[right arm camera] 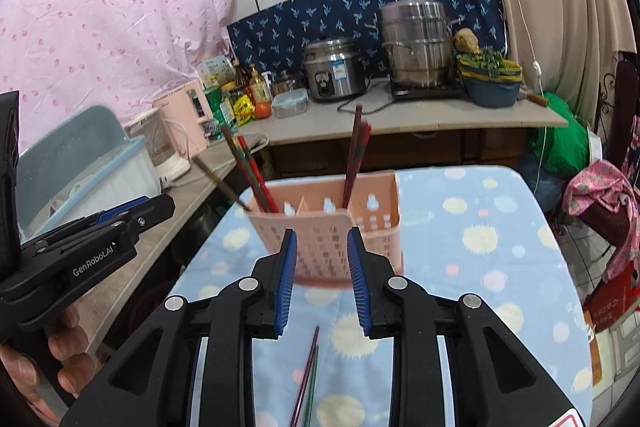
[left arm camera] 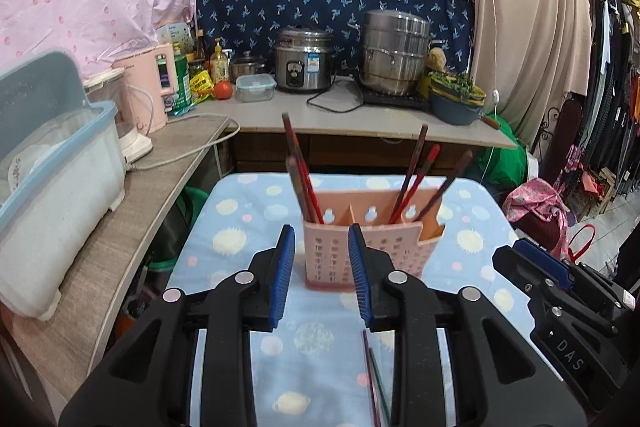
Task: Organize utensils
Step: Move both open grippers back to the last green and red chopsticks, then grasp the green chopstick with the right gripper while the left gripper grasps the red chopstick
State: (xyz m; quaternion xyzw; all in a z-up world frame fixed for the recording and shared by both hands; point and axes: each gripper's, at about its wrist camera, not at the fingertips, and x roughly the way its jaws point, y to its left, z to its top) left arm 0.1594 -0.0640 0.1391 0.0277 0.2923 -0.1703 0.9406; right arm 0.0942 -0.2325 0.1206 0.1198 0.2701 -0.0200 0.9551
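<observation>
A pink perforated utensil holder (left arm camera: 360,247) (right arm camera: 332,231) stands on the blue dotted blanket (left arm camera: 240,227) (right arm camera: 480,227). Dark red chopsticks lean in its left compartment (left arm camera: 300,167) (right arm camera: 256,171) and its right one (left arm camera: 420,175) (right arm camera: 354,155). Two loose chopsticks (left arm camera: 371,375) (right arm camera: 306,375) lie on the blanket under the grippers. My left gripper (left arm camera: 320,231) is open and empty, just short of the holder. My right gripper (right arm camera: 322,239) is open and empty too, its tips in front of the holder's near wall. Each gripper shows in the other's view: the right gripper (left arm camera: 516,253), the left gripper (right arm camera: 160,205).
A wooden shelf (left arm camera: 132,227) at the left carries a white and blue dish box (left arm camera: 60,195). Behind, a counter (left arm camera: 360,123) holds a rice cooker (left arm camera: 304,63), a steamer pot (left arm camera: 394,55), bottles and a basin of greens (left arm camera: 456,95). A person's fingers (right arm camera: 68,347) grip the left tool.
</observation>
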